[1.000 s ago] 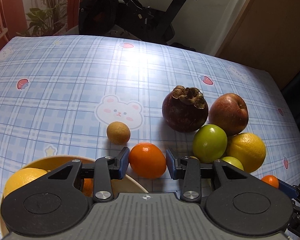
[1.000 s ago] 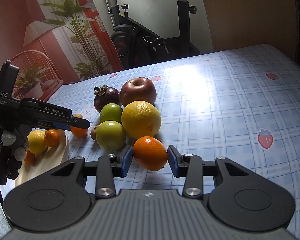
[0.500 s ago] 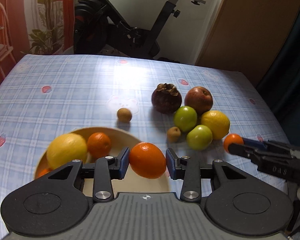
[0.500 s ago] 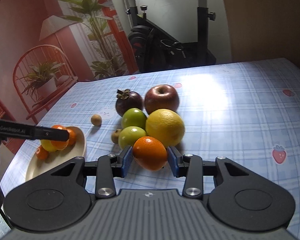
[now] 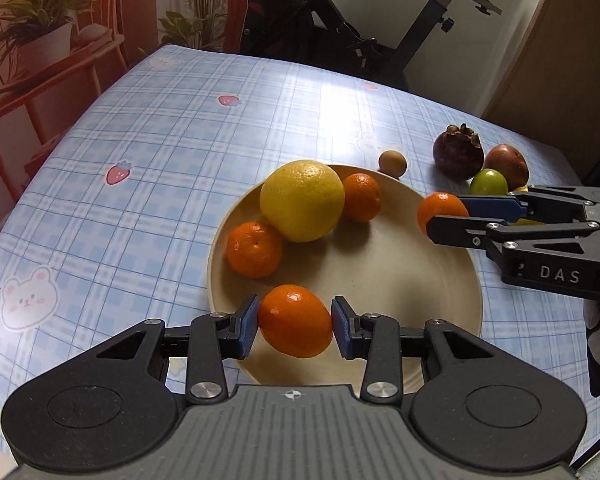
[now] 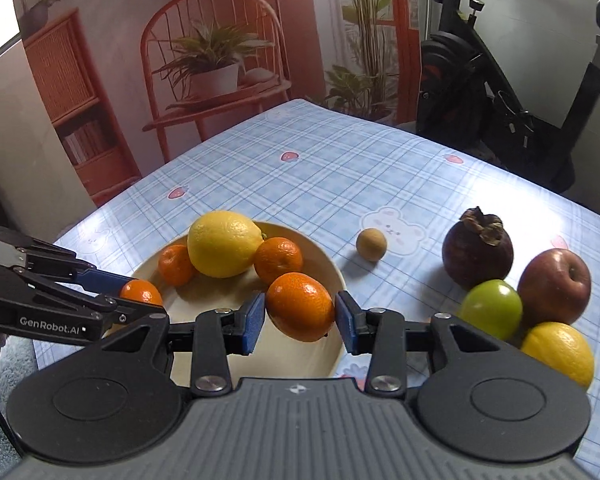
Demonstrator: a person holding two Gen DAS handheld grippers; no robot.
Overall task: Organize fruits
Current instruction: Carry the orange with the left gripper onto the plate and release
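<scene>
A cream plate (image 5: 384, 276) holds a big yellow citrus (image 5: 302, 200) and two tangerines (image 5: 254, 249). My left gripper (image 5: 295, 322) is shut on a tangerine (image 5: 296, 320) over the plate's near rim. My right gripper (image 6: 300, 318) is shut on another tangerine (image 6: 300, 306) above the plate's right edge (image 6: 336, 276); it shows in the left wrist view (image 5: 442, 210). The left gripper's tangerine also shows in the right wrist view (image 6: 141, 292).
To the right of the plate on the checked tablecloth (image 6: 340, 168) lie a mangosteen (image 6: 477, 249), a red apple (image 6: 554, 286), a green fruit (image 6: 491, 309), a yellow citrus (image 6: 558, 354) and a small brown fruit (image 6: 371, 244). An exercise bike and a chair stand behind.
Both grippers have carried their tangerines leftward from the fruit pile to over the plate. The plate now sits centrally in both views.
</scene>
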